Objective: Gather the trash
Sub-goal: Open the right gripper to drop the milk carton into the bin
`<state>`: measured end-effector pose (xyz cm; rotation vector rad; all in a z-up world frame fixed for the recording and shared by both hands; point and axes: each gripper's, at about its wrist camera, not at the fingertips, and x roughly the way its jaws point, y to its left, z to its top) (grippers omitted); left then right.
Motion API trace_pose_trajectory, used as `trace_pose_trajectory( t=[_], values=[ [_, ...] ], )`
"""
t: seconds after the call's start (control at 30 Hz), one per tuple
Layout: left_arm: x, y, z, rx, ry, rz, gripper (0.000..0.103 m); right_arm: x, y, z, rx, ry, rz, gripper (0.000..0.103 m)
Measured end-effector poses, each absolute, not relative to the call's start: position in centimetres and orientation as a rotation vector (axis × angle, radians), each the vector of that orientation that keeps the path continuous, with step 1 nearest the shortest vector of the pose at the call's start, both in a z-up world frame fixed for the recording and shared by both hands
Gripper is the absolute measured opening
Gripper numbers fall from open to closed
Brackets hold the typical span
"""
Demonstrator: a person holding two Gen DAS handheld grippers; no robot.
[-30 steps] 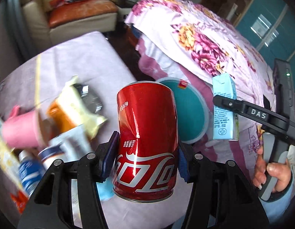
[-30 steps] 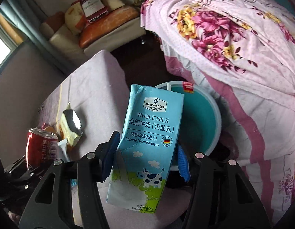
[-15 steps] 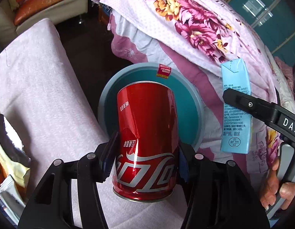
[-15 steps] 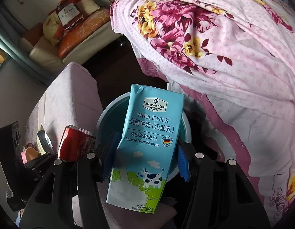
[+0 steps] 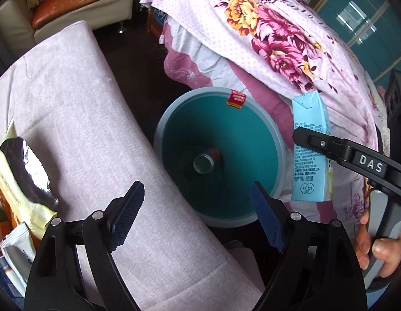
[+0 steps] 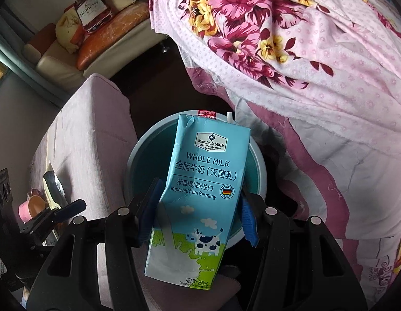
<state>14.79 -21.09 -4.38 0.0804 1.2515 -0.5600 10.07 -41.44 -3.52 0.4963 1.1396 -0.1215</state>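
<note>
My left gripper (image 5: 197,217) is open and empty, above the near rim of a teal trash bin (image 5: 174,119). A red cola can (image 5: 206,162) lies at the bottom of the bin. My right gripper (image 6: 197,212) is shut on a light blue whole milk carton (image 6: 200,181) and holds it upright over the bin (image 6: 140,155). The carton (image 5: 309,150) and the right gripper's finger also show at the right of the left wrist view, beside the bin's right rim.
A pink-covered table (image 5: 70,119) lies left of the bin, with snack wrappers (image 5: 21,181) and a pink cup (image 6: 32,207) at its left end. A floral bedspread (image 5: 265,39) hangs right of and behind the bin. A sofa (image 5: 78,2) stands at the back.
My left gripper opened and the cola can dropped into the bin. Both grippers moved from the table toward the bin. The milk carton stays gripped.
</note>
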Motion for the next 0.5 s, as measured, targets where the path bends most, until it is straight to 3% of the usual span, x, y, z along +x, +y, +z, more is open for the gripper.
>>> trace_pose_trajectory(
  t=[0.2, 0.27, 0.5],
  values=[
    [14.1, -18.9, -3.6, 0.051, 1.251, -0.535, 0.085, 10.7, -40.4, -3.9, 0.483, 1.166, -0.118, 0.055],
    [13.9, -18.3, -3.4, 0.039, 1.251, -0.532, 0.085, 10.7, -40.2, -3.7, 0.481, 1.166, -0.117, 0.068],
    [12.4, -16.2, -1.9, 0.019, 1.230, -0.519, 0.086, 10.1, -38.6, -2.2, 0.461, 1.146, -0.106, 0.077]
  ],
)
